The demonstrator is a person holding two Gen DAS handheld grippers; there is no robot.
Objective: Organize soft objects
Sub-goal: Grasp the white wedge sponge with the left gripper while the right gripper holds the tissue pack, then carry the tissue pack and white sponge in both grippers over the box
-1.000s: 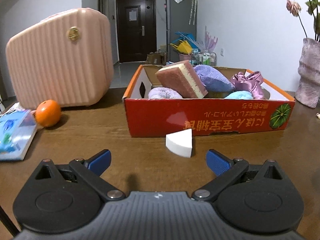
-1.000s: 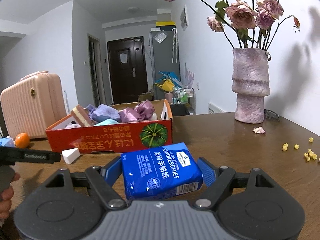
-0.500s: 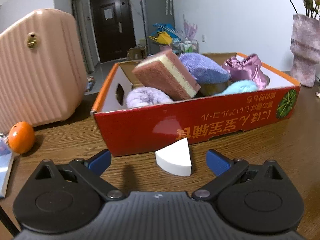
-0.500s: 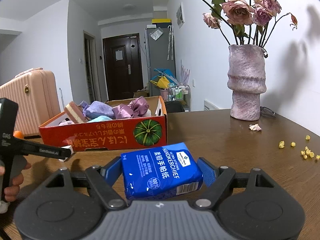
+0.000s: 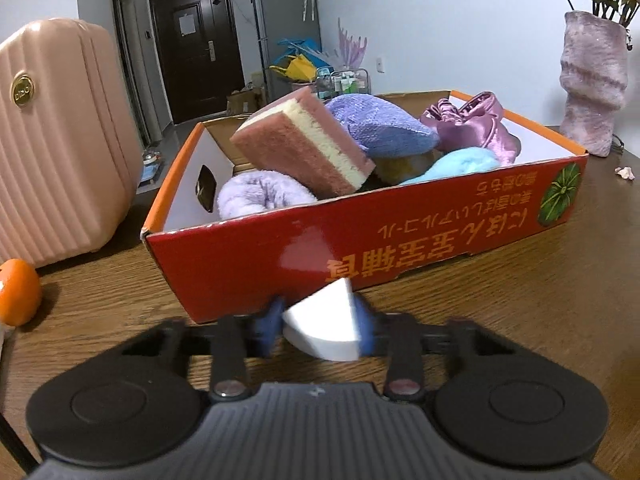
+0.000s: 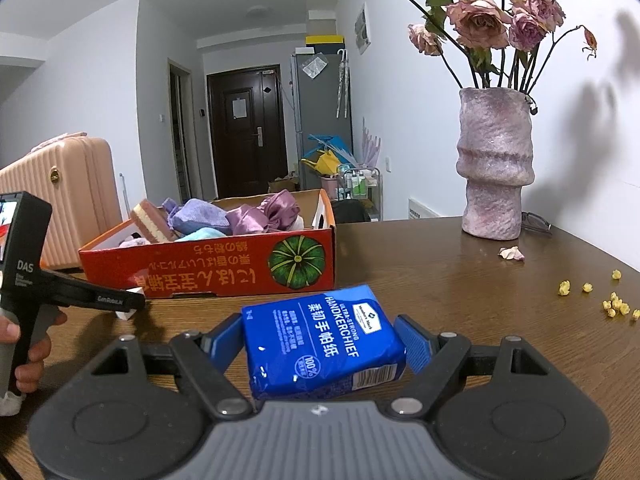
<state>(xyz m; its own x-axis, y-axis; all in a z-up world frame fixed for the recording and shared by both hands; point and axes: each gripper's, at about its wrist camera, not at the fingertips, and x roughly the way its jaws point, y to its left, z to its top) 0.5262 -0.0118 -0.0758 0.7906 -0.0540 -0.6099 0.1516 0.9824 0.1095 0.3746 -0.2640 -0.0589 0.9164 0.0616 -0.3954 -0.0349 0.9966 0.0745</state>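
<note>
in the left wrist view, a pale pink ribbed suitcase (image 5: 56,136) fills the left edge, with an orange (image 5: 18,298) low beside it on the brown wooden table (image 5: 100,308). right of them, across the middle of the frame, sits the red cardboard box (image 5: 400,236), already holding a pink-and-cream sponge (image 5: 304,142) tilted on a lilac fluffy ring (image 5: 260,198), a purple cloth (image 5: 380,126), a light blue soft piece (image 5: 460,164) and a mauve satin scrunchie (image 5: 476,126). just below the box's front wall, at lower centre, the left gripper (image 5: 318,326) has just been closing, and its blue pads, blurred, now press both sides of the white wedge sponge (image 5: 324,328), which lies on the table close against the box. a mottled pink vase (image 5: 592,88) stands at the far right. in the right wrist view, the person's hand (image 6: 28,344) and the black left tool appear at the left edge, the box behind them at centre left. at lower centre the right gripper (image 6: 320,342) has its blue fingers (image 6: 226,338) clamped on a blue handkerchief tissue pack (image 6: 320,340), held slightly askew over the table. the vase with dried roses (image 6: 492,20) stands at upper right, with a fallen petal (image 6: 512,253) and yellow crumbs (image 6: 612,306) on the table below it.
</note>
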